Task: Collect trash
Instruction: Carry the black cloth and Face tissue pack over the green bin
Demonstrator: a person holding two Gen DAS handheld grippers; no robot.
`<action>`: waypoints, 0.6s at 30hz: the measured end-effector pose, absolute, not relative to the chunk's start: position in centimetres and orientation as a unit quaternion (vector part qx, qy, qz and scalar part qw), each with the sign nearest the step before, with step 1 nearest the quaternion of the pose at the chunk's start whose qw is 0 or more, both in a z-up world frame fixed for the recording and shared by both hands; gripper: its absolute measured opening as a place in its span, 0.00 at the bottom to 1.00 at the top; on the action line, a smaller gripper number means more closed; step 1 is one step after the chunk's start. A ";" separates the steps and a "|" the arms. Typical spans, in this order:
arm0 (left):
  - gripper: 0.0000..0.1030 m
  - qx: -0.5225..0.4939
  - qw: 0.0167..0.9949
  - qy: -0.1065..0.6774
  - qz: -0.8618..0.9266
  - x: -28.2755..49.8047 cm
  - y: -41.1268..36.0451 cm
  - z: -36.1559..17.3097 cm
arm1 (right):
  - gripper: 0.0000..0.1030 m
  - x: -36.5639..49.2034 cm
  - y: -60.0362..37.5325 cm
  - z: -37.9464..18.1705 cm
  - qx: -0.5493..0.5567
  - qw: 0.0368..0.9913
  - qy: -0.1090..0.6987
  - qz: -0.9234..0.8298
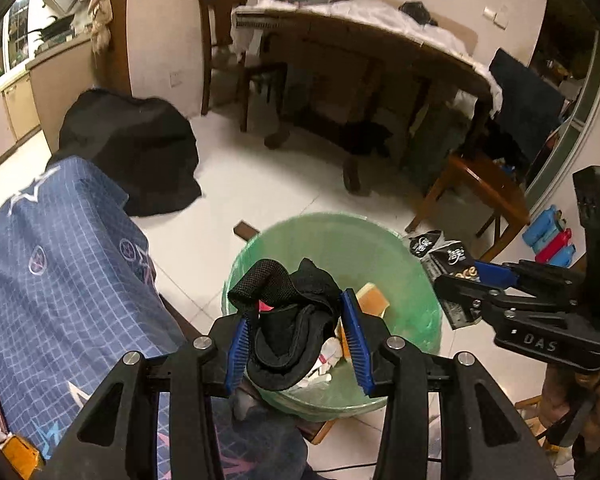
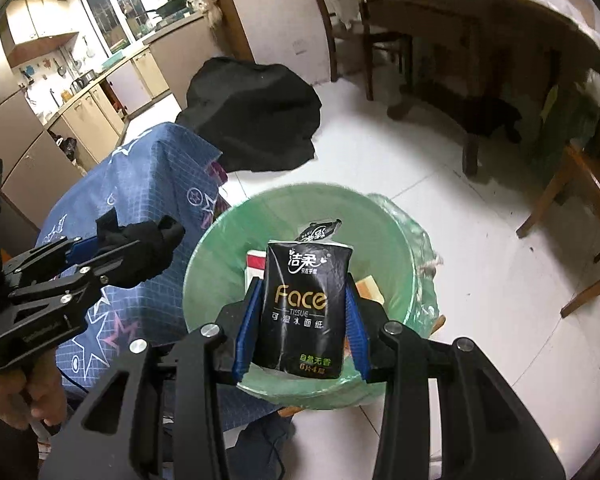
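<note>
Over a green-lined trash bin on the white floor, the left gripper pinches a crumpled black cloth, while the right gripper clamps a black tissue pack above the bin's rim.

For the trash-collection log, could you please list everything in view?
bin: one, green liner, on the floor, trash inside
tissue pack: one, black, over the bin
fabric item: one, black, over the bin
cloth: one, blue patterned, beside the bin
black cover: one, draped, behind the cloth
table: one, wooden, far side
chairs: two, wooden
left hand-held gripper: shut on fabric item
right hand-held gripper: shut on tissue pack
</note>
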State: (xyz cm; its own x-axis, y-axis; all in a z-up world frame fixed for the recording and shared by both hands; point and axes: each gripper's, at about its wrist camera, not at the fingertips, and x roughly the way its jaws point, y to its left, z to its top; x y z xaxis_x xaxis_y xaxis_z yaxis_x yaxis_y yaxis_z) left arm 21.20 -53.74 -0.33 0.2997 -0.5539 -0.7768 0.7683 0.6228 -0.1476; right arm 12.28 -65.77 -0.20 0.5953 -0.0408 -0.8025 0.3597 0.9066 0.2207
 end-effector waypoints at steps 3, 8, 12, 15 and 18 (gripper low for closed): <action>0.42 0.133 0.792 0.429 -0.413 21.7 -54.4 -1.5 | 0.36 12.4 -66.3 -0.7 0.186 0.871 0.440 -0.116; 0.42 0.135 0.792 0.427 -0.416 21.9 -55.2 -2.0 | 0.36 12.3 -66.8 -0.7 0.184 0.870 0.442 -0.118; 0.42 0.135 0.792 0.423 -0.420 21.6 -55.6 -1.4 | 0.36 12.5 -67.2 -0.4 0.181 0.871 0.441 -0.120; 0.42 0.137 0.791 0.421 -0.422 21.5 -56.0 -1.2 | 0.36 12.6 -67.4 -0.5 0.182 0.870 0.442 -0.120; 0.42 0.138 0.790 0.423 -0.422 21.5 -56.3 -1.2 | 0.37 12.6 -67.5 -0.7 0.187 0.868 0.443 -0.120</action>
